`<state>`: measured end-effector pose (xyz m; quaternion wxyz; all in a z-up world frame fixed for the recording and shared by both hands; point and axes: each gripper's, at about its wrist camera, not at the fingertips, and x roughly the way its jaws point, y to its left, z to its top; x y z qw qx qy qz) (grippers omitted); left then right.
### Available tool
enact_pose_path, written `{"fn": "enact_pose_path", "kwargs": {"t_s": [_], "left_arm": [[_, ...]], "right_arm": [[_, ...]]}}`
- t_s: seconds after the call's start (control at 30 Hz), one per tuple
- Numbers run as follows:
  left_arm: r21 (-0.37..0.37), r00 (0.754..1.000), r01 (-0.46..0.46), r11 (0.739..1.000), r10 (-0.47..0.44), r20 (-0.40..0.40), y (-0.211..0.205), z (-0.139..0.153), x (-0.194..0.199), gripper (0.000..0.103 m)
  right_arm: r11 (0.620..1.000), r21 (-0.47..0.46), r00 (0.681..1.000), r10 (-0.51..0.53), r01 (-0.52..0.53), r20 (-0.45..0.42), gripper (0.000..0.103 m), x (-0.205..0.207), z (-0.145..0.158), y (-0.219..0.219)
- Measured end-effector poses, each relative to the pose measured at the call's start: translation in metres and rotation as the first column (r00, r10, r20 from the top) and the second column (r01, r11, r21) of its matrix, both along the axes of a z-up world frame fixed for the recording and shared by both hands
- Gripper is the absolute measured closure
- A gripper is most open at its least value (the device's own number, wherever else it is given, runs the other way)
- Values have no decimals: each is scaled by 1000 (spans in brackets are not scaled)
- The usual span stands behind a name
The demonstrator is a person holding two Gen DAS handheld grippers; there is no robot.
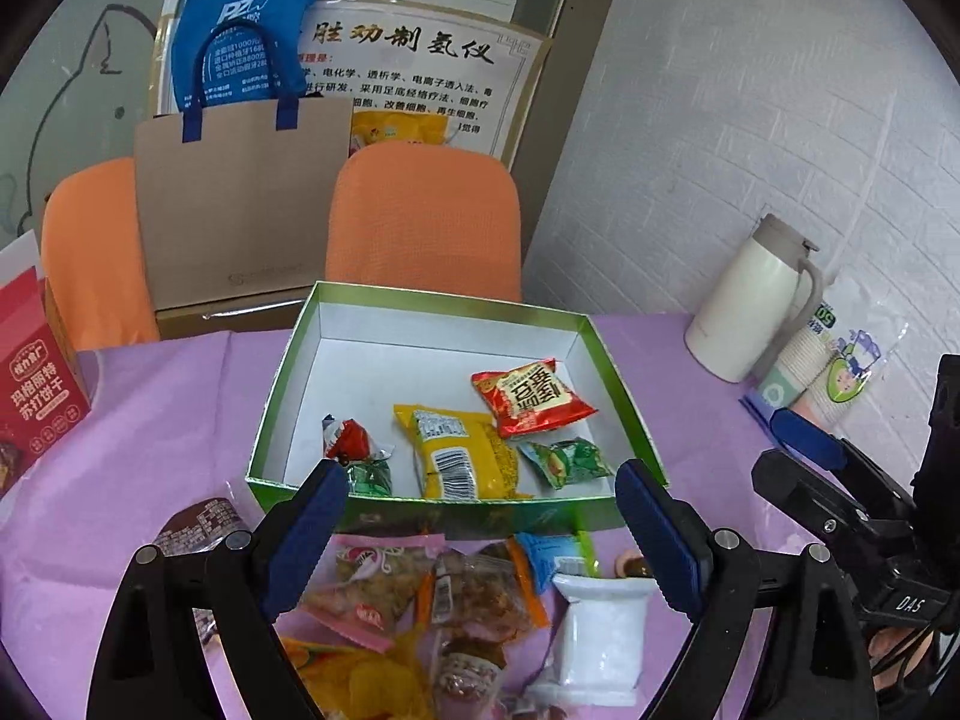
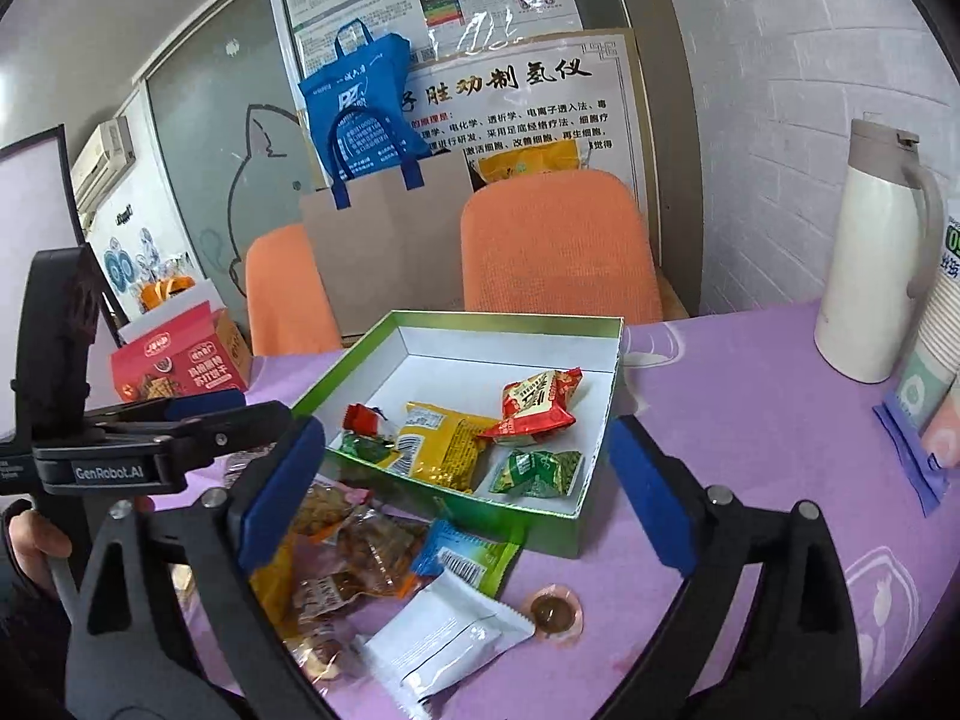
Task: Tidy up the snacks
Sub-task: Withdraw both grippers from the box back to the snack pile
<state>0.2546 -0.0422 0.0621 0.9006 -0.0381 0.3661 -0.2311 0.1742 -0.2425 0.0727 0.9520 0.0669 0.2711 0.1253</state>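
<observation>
The green box (image 1: 618, 360) sits on the counter (image 1: 708, 372) just beyond both hand-held grippers, its long axis running away from them toward the orange chairs (image 1: 420, 216); the yellow packet (image 1: 462, 450) inside lies lengthwise along it. The left hand-held gripper (image 1: 480, 531) and right hand-held gripper (image 2: 474, 492) are both spread wide and empty. The loose snack pile (image 2: 360, 552) lies between and below their fingers, nearer than the box, with the white packet (image 2: 444, 636) closest.

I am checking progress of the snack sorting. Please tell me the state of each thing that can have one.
green box: open, partly filled
yellow packet: lying in the box
red packet: in the box
white packet: on the table, outside the box
left gripper: open, holding nothing
right gripper: open, holding nothing
thermos: upright, lid closed
</observation>
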Motion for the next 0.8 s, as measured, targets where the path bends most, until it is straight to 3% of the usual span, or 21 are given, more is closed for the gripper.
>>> {"fn": "enact_pose_path", "kwargs": {"t_s": [0.23,0.33,0.47,0.57,0.8], "left_arm": [[-17,999,-32,999,32,21,24,13,-69,10],[-40,998,-63,997,63,9,43,1,-95,10],[-42,995,-99,994,99,-17,64,-26,-121,10],[-37,993,-106,994,104,-53,78,-48,-133,10],[10,993,-98,995,99,-59,93,-66,-145,10]], "right_arm": [[1000,2,997,31,-31,67,5,-67,18,4],[997,39,996,61,-63,67,4,-88,5,6],[991,32,991,133,-132,-16,5,-97,-30,24],[977,-5,975,212,-213,-71,10,-93,-57,46],[872,-256,908,394,-418,-138,13,-75,-101,105]]}}
